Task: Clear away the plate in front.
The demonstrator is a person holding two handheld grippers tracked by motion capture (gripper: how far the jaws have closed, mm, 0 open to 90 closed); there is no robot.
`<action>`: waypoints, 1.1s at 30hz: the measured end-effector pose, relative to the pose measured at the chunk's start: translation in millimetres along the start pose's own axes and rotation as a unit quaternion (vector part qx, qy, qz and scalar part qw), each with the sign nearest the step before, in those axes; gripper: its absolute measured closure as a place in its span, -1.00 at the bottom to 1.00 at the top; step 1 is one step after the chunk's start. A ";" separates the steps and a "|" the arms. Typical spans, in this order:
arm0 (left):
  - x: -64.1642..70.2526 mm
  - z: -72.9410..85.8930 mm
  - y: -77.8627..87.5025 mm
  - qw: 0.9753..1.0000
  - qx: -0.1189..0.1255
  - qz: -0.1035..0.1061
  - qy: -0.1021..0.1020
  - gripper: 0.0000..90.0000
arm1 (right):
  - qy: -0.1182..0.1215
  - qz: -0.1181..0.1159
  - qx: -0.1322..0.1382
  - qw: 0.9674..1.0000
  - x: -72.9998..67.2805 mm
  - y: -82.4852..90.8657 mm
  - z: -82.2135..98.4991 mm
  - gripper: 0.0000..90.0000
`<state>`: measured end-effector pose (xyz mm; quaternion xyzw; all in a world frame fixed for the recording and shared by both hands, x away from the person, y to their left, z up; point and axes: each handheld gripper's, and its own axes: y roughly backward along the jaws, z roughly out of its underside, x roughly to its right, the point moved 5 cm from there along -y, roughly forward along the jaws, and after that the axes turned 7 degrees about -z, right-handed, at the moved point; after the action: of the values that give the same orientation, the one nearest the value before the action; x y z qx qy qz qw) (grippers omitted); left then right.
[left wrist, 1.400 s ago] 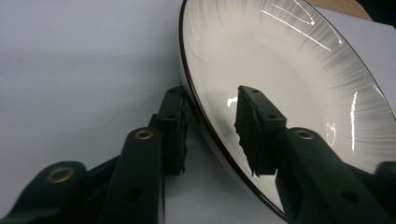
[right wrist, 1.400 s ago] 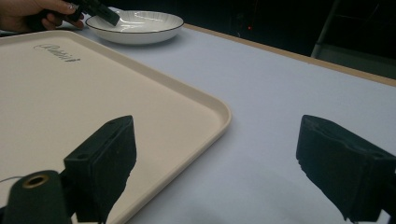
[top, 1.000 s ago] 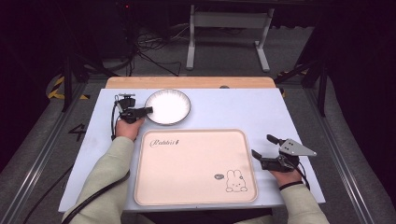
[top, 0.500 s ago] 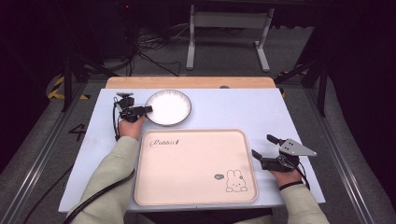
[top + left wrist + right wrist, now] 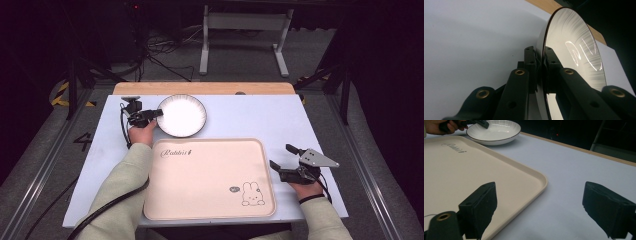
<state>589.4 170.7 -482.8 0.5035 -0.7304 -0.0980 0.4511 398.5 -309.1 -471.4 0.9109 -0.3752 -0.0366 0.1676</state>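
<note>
So the left hand-held gripper (image 5: 156, 113) has its jaws clamped tight on the rim of the white plate (image 5: 182, 115), one jaw over the edge and one under; you can see the pinch really clearly in the left gripper view. The plate sits on the pale surface (image 5: 260, 117) just beyond the far left corner of the big cream tray (image 5: 210, 177), the one with the little bunny print. The right hand-held gripper (image 5: 283, 156) hangs just off the tray's right edge, jaws spread wide, holding nothing.
</note>
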 end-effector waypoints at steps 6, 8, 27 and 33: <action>9.5 -3.8 8.0 1.000 0.010 -0.007 -0.020 0.85 | 0.001 0.000 -0.001 1.000 0.1 -0.1 0.0 -0.71; 13.1 -5.6 10.9 0.999 0.014 -0.012 -0.035 0.84 | 0.001 0.000 -0.001 1.000 0.1 -0.2 0.0 -0.71; 38.6 -18.9 40.3 0.995 0.036 -0.023 -0.092 0.81 | 0.001 -0.001 0.000 1.000 -0.2 -0.2 0.0 -0.71; 46.0 -23.9 54.1 0.993 0.044 -0.020 -0.106 0.81 | 0.002 -0.001 -0.001 1.000 -0.4 -0.4 0.0 -0.71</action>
<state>568.5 165.9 -411.0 0.5239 -0.7675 -0.1274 0.3467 398.4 -308.6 -471.6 0.9113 -0.3737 -0.0353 0.1692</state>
